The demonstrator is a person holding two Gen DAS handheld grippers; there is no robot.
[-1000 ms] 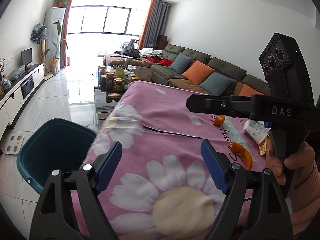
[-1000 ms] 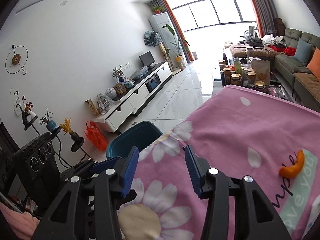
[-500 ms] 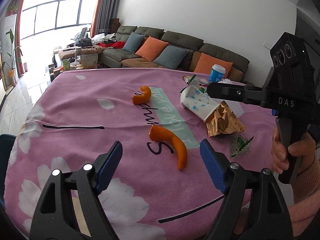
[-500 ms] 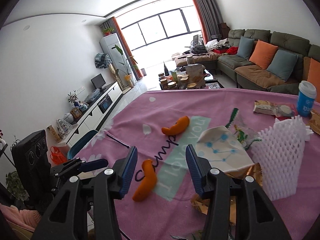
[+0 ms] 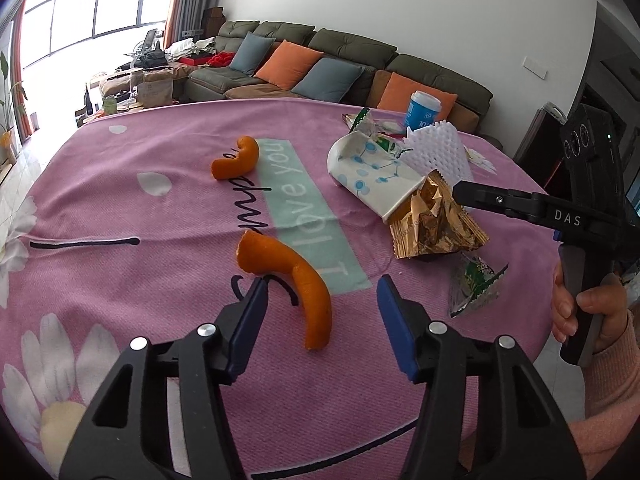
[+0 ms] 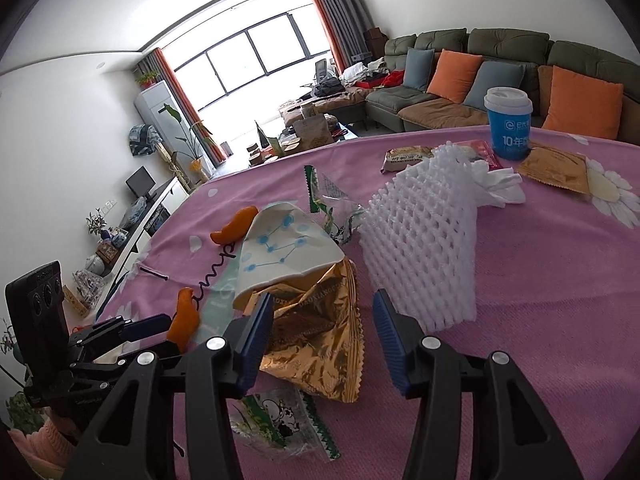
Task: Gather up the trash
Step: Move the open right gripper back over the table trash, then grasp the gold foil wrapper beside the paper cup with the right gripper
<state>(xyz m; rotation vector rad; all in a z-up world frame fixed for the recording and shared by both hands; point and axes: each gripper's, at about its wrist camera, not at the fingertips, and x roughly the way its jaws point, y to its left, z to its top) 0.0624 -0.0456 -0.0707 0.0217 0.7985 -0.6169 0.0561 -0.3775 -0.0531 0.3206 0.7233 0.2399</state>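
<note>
Trash lies on a pink flowered tablecloth (image 5: 160, 272). My left gripper (image 5: 322, 320) is open, its jaws either side of a long orange peel (image 5: 296, 276). A second peel (image 5: 236, 158) lies farther off. My right gripper (image 6: 322, 338) is open just over a gold foil wrapper (image 6: 320, 340), which lies against a crushed white paper cup (image 6: 280, 252). A white foam net (image 6: 424, 248) is to its right, and a clear green-printed wrapper (image 6: 280, 424) lies below it. The right gripper also shows in the left wrist view (image 5: 472, 194).
A blue coffee cup (image 6: 508, 124), snack packets (image 6: 404, 156) and a tissue (image 6: 496, 178) stand at the table's far side. A sofa (image 5: 320, 64) with cushions is beyond. The left gripper's body (image 6: 44, 320) is at the lower left of the right view.
Both grippers have swung from the teal bin at the table's left edge round to the trash and come down close over it. Both stayed open.
</note>
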